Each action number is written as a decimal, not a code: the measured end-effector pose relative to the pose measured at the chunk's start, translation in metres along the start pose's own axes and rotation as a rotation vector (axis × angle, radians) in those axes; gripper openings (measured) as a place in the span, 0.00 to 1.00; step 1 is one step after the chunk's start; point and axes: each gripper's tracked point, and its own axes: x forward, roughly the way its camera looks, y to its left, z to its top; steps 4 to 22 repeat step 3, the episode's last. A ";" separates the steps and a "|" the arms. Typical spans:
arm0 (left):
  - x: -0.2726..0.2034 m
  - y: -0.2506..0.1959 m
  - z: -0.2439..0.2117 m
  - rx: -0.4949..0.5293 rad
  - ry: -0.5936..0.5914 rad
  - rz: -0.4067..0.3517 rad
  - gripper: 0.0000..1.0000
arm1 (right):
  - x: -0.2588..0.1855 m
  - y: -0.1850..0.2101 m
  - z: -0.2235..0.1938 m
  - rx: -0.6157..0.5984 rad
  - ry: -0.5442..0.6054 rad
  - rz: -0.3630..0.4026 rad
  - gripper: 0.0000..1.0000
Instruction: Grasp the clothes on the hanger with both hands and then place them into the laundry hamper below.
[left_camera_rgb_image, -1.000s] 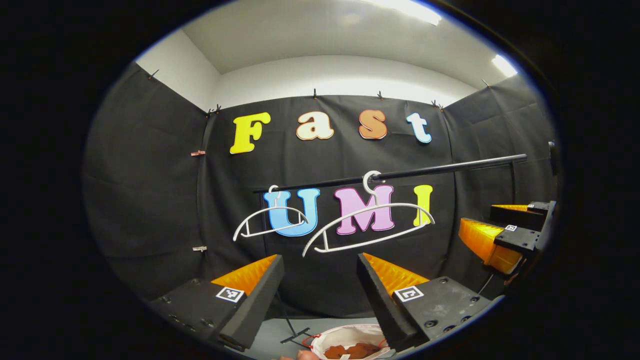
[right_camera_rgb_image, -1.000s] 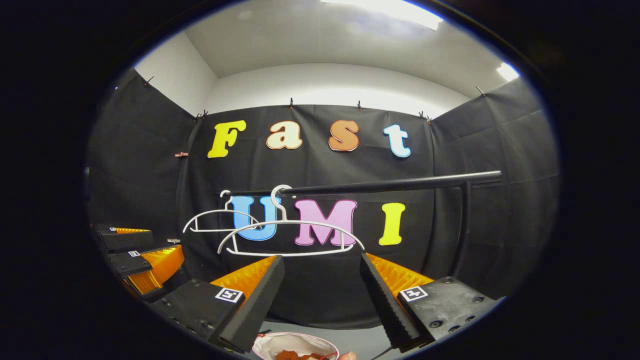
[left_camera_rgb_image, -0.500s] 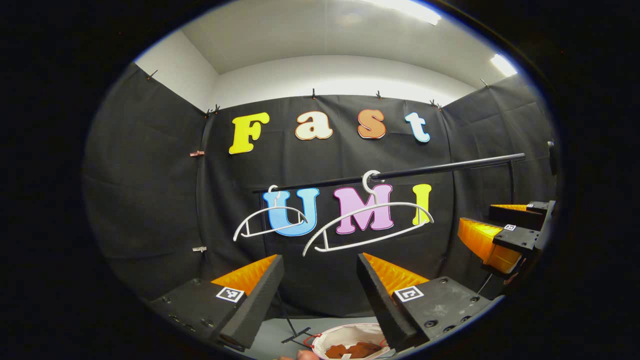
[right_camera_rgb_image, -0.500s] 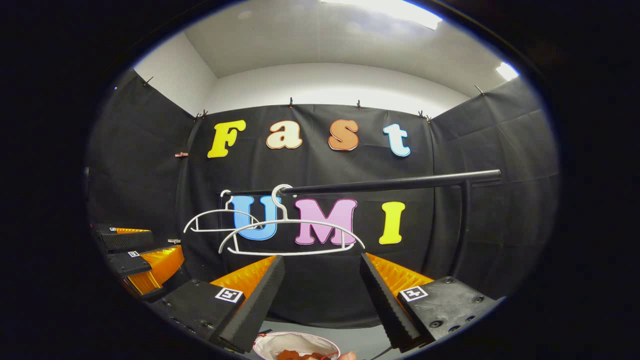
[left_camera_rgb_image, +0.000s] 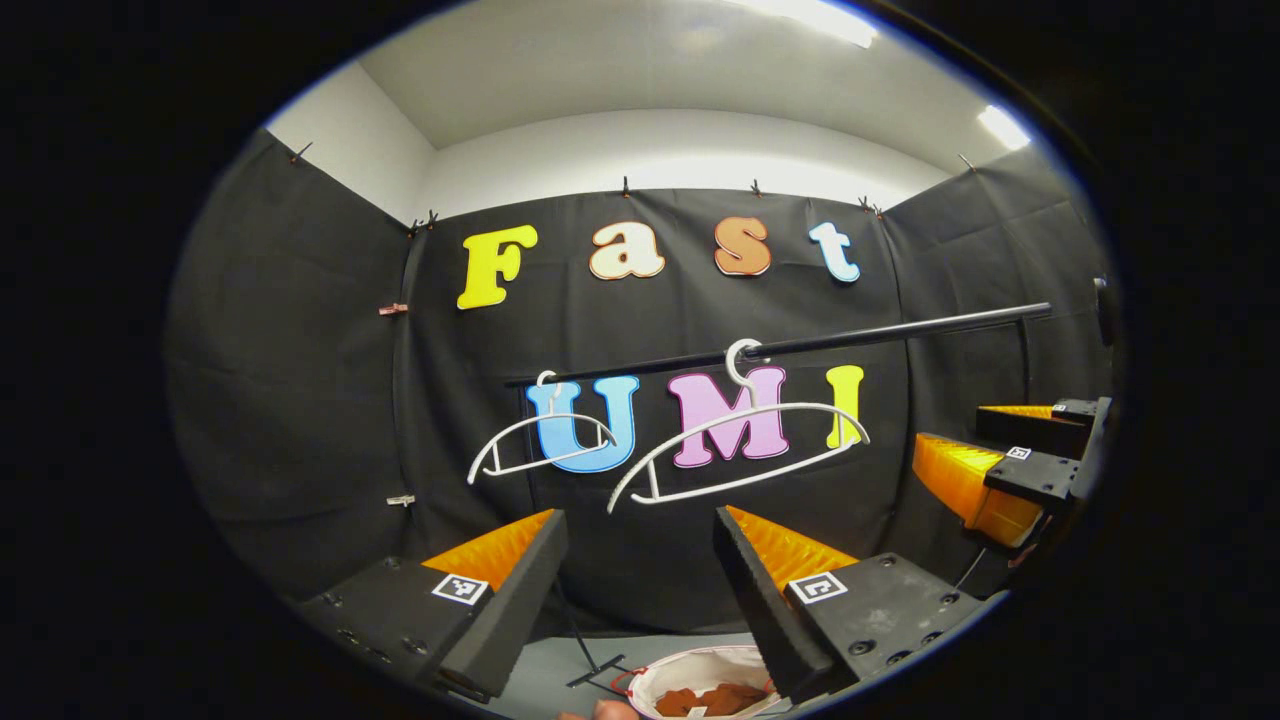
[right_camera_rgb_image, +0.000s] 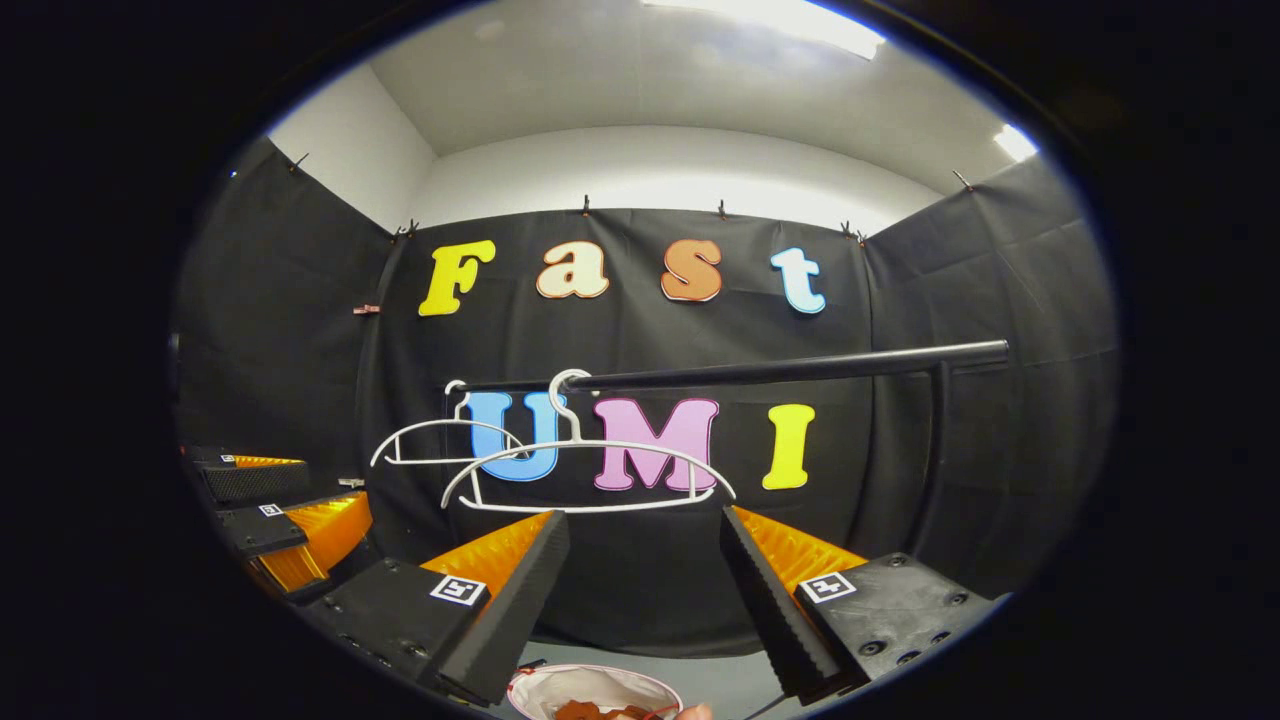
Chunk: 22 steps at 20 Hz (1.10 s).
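Two bare white hangers dangle from a black rail in front of the booth's black cloth wall, the nearer hanger hooked toward the rail's middle and the farther hanger at its left end. The left gripper is held level before them, its fingers spread wide with nothing between them. The right gripper is likewise spread and holds nothing; it also appears at the right edge of the left gripper view. Below the fingers, on the grey floor, stands the white laundry hamper with a red-trimmed rim. The rust-brown clothes lie inside it, beneath and well apart from both sets of fingers. In the right gripper view the hamper sits at the bottom edge.
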 end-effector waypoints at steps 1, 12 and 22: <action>0.001 0.000 0.000 0.000 0.001 0.000 0.93 | 0.001 0.001 -0.001 0.000 0.001 0.000 0.97; 0.001 0.000 0.000 -0.001 0.001 0.000 0.93 | 0.001 0.001 0.000 0.001 0.001 0.002 0.97; 0.001 0.000 0.000 -0.001 0.001 0.000 0.93 | 0.001 0.001 0.000 0.001 0.001 0.002 0.97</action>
